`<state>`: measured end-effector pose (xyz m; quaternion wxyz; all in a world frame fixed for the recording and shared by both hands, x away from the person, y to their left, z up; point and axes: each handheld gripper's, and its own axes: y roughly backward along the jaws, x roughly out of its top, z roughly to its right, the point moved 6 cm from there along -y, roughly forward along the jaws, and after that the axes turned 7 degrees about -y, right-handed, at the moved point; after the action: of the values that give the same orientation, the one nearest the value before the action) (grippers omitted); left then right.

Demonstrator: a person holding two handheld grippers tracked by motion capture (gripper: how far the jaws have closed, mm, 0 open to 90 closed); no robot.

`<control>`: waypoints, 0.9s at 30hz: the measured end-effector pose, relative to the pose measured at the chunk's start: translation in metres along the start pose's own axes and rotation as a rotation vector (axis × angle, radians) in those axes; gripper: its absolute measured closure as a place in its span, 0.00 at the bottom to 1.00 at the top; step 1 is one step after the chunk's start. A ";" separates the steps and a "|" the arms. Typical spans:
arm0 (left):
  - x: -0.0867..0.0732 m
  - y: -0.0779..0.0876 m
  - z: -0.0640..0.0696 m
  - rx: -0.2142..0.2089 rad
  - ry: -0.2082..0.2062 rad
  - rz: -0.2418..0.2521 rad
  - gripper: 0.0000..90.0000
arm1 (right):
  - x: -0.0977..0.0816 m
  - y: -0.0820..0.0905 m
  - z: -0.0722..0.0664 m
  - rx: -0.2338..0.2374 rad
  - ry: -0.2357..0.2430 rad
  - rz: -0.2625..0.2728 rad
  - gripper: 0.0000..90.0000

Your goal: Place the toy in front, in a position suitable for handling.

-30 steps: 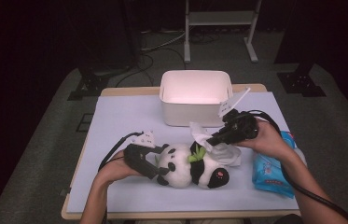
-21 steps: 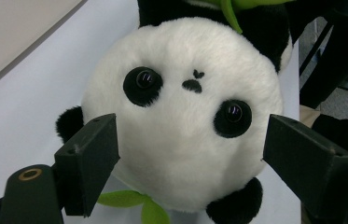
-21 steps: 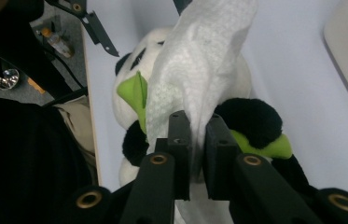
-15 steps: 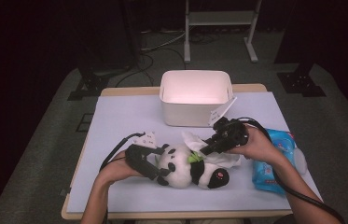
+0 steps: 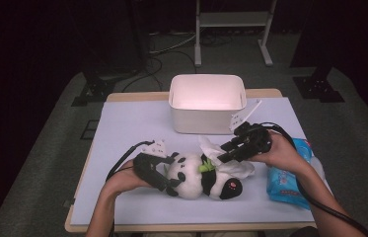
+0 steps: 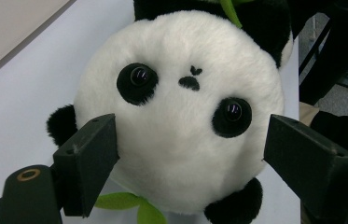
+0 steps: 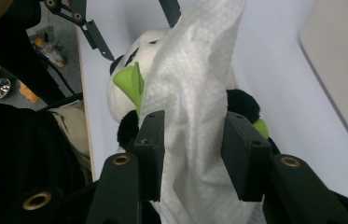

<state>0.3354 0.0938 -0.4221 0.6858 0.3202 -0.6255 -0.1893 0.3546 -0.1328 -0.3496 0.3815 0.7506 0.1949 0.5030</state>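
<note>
A black-and-white plush panda [image 5: 196,180] lies on its back on the pale sheet, head toward the left. My left gripper [image 5: 169,178] is shut on its head; in the left gripper view the head [image 6: 181,116] sits pressed between the two jaws. A crumpled white wipe [image 5: 231,167] lies over the panda's body. My right gripper [image 5: 222,157] points down-left at it. Its jaws have just been opening, and the wipe [image 7: 195,93] stands loosely between them, above the panda's green leaf [image 7: 132,84].
A white bin [image 5: 206,101] stands at the back middle of the table. A blue pack of wipes [image 5: 287,180] lies at the right edge, under my right forearm. Cables trail from both grippers.
The right gripper's jaws have parted around the wipe, which now rests on the panda. The right hand has shifted only slightly. The left gripper and the panda have stayed put.
</note>
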 end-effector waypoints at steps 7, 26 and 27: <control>0.000 0.000 0.000 0.000 -0.002 -0.001 0.19 | -0.002 0.007 0.001 -0.010 0.003 0.010 0.67; 0.000 -0.001 0.000 0.002 -0.003 -0.004 0.18 | -0.025 -0.020 -0.008 0.008 0.059 -0.137 0.97; 0.000 -0.001 0.000 0.003 -0.004 -0.005 0.18 | -0.025 -0.020 -0.008 0.008 0.059 -0.137 0.97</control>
<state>0.3360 0.0930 -0.4233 0.6836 0.3222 -0.6265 -0.1908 0.3390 -0.1342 -0.3784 0.4062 0.7219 0.2589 0.4968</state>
